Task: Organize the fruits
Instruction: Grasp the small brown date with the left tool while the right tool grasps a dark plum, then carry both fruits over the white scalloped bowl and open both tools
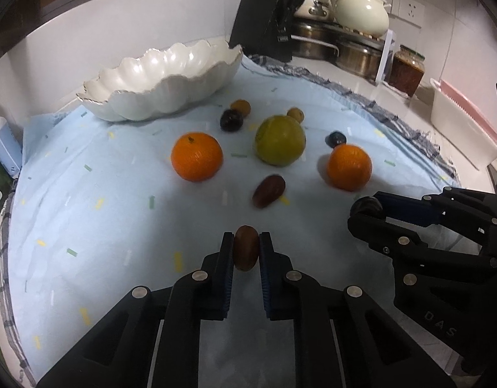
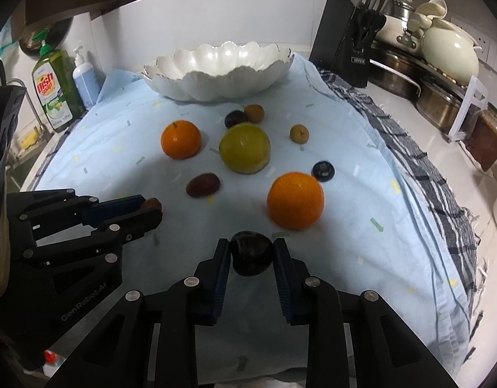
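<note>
Tongs both clamped: left tongs on brown date, right tongs on dark plum, well short of white bowl, nearer than green fruit.

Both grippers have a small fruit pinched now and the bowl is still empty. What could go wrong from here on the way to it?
1. The left gripper pinches a small brown fruit only at its pad tips; it could squirt out on the lift.
2. The right gripper squeezes a dark round fruit; soft flesh may bruise.
3. The two oranges and the green fruit lie between the grippers and the white bowl; a low carry could knock them rolling.
</note>
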{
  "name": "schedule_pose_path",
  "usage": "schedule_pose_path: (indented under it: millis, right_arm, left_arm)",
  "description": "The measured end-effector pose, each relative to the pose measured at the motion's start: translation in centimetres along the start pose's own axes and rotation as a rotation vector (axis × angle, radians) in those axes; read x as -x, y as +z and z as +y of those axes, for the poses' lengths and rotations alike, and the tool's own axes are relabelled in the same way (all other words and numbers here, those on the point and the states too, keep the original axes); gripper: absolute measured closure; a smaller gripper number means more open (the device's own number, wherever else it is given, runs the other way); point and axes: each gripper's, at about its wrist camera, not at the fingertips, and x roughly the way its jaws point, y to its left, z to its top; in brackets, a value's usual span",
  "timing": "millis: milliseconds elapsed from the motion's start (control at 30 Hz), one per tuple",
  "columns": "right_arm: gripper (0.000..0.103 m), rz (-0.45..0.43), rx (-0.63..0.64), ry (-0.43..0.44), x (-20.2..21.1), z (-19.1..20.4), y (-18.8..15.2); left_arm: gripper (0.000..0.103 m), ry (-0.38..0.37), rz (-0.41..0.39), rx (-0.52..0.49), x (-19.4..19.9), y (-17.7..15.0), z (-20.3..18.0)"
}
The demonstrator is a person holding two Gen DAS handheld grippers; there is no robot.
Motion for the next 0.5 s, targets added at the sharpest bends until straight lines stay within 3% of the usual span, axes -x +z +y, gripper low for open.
schedule_pose_path:
  millis: [500]
  right_arm:
    - [0.075,-0.163,-0.01,0.018,2.3,1.7,5.4]
  left_arm:
    - [0.087,0.014,-0.153,0.052,3.5,4.2,3.9]
